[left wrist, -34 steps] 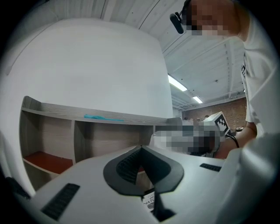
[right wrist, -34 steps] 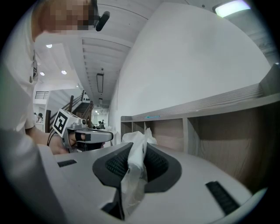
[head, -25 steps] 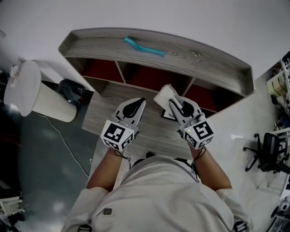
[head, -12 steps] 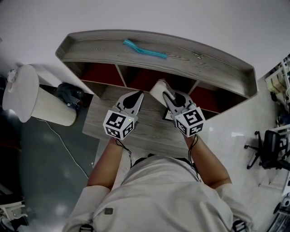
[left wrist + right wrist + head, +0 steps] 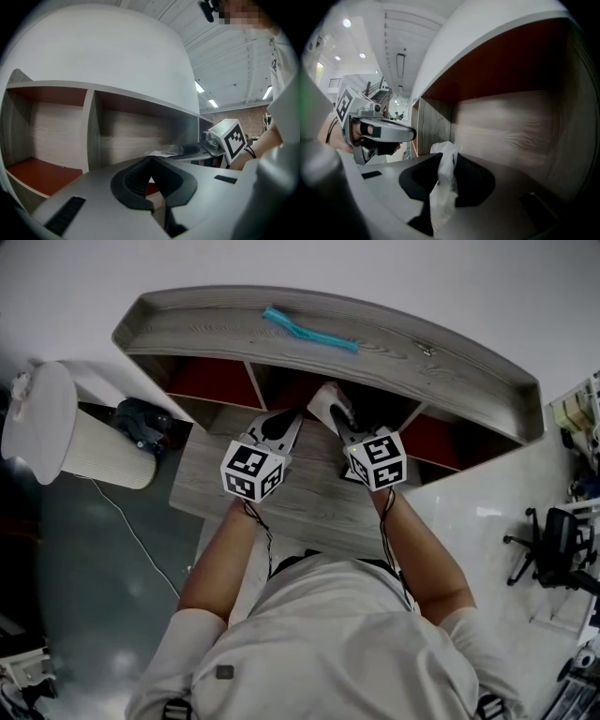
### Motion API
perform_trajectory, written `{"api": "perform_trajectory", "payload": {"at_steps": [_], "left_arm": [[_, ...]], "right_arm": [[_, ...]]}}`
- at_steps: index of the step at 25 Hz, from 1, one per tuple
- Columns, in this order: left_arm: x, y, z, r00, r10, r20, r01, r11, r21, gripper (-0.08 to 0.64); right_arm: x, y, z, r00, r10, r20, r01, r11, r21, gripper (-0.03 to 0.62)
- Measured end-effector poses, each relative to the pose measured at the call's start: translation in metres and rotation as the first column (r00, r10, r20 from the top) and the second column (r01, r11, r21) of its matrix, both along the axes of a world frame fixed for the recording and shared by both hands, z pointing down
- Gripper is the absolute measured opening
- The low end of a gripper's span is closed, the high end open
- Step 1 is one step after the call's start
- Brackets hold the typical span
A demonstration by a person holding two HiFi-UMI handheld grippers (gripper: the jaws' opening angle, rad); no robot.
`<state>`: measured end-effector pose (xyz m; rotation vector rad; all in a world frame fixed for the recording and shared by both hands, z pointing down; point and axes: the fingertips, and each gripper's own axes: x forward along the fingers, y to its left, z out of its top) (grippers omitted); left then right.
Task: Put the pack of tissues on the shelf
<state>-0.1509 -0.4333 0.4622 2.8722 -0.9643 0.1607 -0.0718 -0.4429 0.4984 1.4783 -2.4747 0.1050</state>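
Arms: both forearms reach forward over the worktop [image 5: 309,502], the left one a little behind the right.

Left gripper: the left gripper [image 5: 287,418] has its jaws together with nothing between them. It hangs above the far edge of the worktop, just left of the right gripper, and takes no part in the carrying.

Right gripper: the right gripper [image 5: 446,161] is clamped on the pack of tissues [image 5: 443,185]. The crinkled white wrapper is pinched between the dark pads and sticks out past the tips.

Pack of tissues: in the head view the pack [image 5: 324,399] is off the worktop, held up at the mouth of the middle compartment [image 5: 286,388] of the shelf [image 5: 394,357]. The right gripper view shows that compartment's wooden back wall and a red panel close ahead.

Shelf: a row of open compartments with red floors under a long curved top board. The compartments that can be seen look bare.

Shelf top: a teal stick-like thing [image 5: 309,331] lies on it, well apart from the pack.

Done: the pack is picked up and brought to the shelf opening.

Left: it looks as if the pack has yet to go fully inside, be set down on the compartment floor and be let go; after that the gripper must back out.
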Motion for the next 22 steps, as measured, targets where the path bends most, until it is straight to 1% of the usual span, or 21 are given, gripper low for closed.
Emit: {"api": "perform_trajectory", "payload": {"at_steps": [4, 12, 16, 19, 22], "left_arm": [[0.000, -0.006, 0.001, 1.000, -0.008, -0.006, 0.008, 1.000, -0.004, 0.015], [-0.009, -0.008, 0.003, 1.000, -0.023, -0.007, 0.023, 1.000, -0.016, 0.015], [-0.010, -0.008, 0.001, 1.000, -0.025, -0.010, 0.025, 1.000, -0.011, 0.015], [-0.011, -0.007, 0.000, 1.000, -0.028, -0.014, 0.028, 1.000, -0.012, 0.016], [-0.013, -0.004, -0.002, 0.999, -0.030, -0.013, 0.030, 0.999, -0.012, 0.015]], "right_arm": [[-0.003, -0.016, 0.008, 0.999, 0.014, -0.037, -0.015, 1.000, -0.016, 0.087], [-0.003, -0.041, 0.024, 0.995, 0.014, -0.103, -0.021, 0.998, -0.066, 0.092], [-0.004, -0.045, 0.026, 0.994, 0.014, -0.106, -0.021, 0.997, -0.069, 0.095], [-0.002, -0.045, 0.027, 0.994, 0.014, -0.107, -0.022, 0.997, -0.072, 0.115], [-0.001, -0.045, 0.025, 0.994, 0.017, -0.106, -0.024, 0.998, -0.065, 0.162]]}}
